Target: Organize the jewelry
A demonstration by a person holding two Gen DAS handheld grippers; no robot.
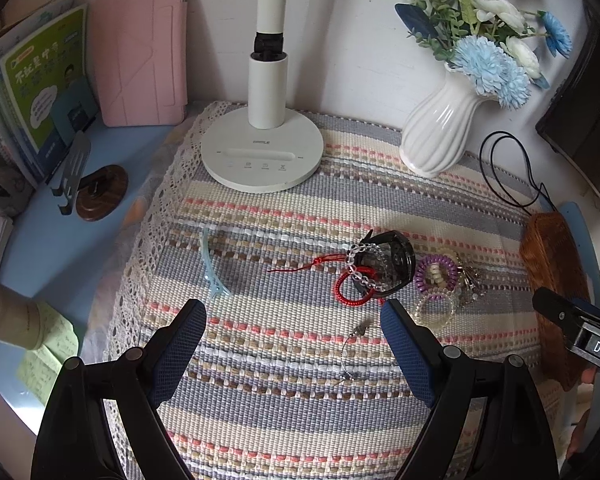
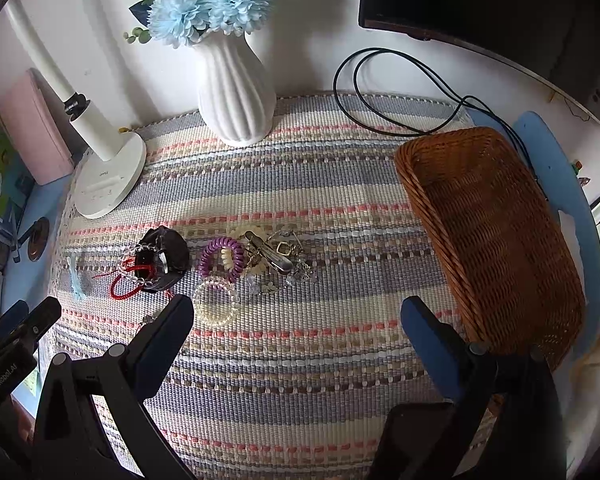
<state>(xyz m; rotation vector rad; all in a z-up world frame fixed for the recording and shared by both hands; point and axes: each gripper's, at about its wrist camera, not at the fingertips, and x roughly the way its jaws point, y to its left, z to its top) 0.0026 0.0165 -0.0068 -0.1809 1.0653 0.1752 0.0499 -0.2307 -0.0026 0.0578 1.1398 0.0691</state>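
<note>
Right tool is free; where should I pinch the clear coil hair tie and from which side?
Pinch the near arc of the clear coil hair tie from above, one finger inside the ring, one outside. It lies flat on the woven mat, and its far edge crowds the purple coil tie, so the near side looks freest. The right tool is open and already hangs close.

Both wrist views look down and forward, close over the striped mat (image 1: 300, 208). The left view sits nearer the lamp base (image 1: 262, 156), the right nearer the wicker basket (image 2: 500, 240); both share the vase (image 2: 236, 92).
</note>
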